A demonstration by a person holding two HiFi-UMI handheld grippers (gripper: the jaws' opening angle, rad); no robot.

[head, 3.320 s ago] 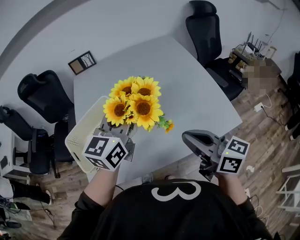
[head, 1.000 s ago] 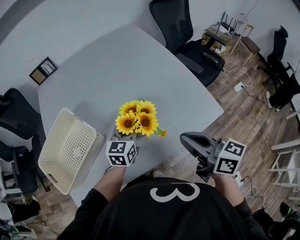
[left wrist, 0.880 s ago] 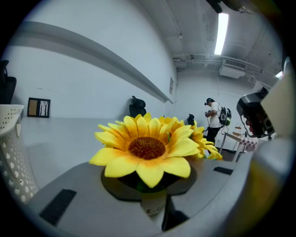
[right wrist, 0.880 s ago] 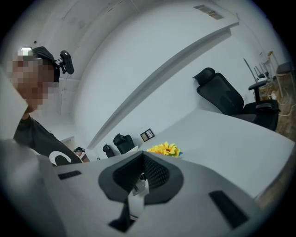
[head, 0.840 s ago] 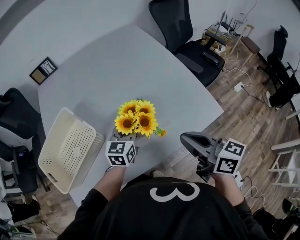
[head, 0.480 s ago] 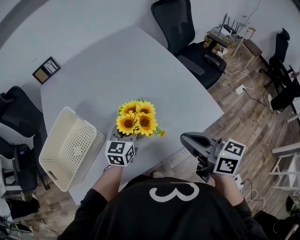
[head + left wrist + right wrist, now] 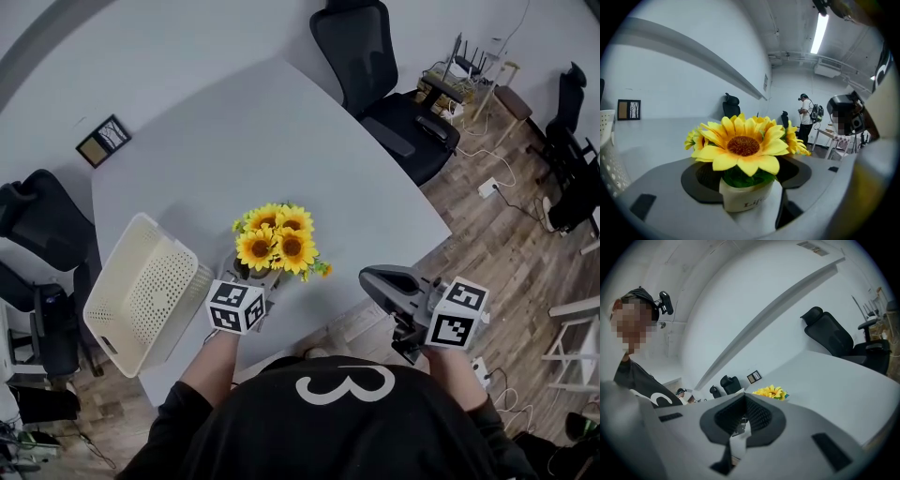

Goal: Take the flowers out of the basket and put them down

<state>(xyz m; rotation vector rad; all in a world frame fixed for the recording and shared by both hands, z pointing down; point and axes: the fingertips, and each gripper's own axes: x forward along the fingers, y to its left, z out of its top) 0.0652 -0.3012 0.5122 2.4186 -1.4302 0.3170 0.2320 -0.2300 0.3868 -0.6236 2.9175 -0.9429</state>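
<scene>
Head view: flowers (image 7: 275, 246) set on table (image 7: 234, 141), basket (image 7: 141, 291) at their 9 o'clock. Left gripper (image 7: 251, 277) just opening wide around pot (image 7: 743, 199); right gripper (image 7: 375, 279) closed, empty. Release step; next, back straight out.

Basket (image 7: 122, 272) perforated plastic; table (image 7: 234, 141) matt, smooth; pot (image 7: 745, 199) prob. glossy ceramic.

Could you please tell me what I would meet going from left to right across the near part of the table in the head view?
basket → sunflowers → right gripper
</scene>
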